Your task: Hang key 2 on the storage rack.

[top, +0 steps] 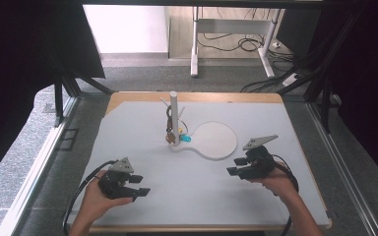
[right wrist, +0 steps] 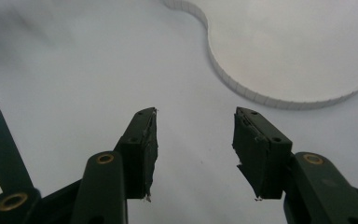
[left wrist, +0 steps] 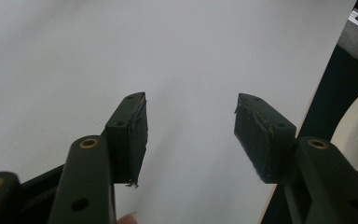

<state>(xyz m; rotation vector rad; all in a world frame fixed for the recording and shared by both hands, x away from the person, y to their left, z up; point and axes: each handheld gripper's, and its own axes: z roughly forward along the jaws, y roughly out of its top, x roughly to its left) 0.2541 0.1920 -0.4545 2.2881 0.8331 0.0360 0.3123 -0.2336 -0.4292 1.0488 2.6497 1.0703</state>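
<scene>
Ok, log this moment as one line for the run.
left gripper: open, empty | right gripper: open, empty | stand: upright, items hanging, untouched | round base: bare

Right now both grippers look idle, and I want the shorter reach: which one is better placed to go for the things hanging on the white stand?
Probably the right gripper: open, nearer the stand's round base, jaws facing it. The left gripper sits farther from the stand.
</scene>
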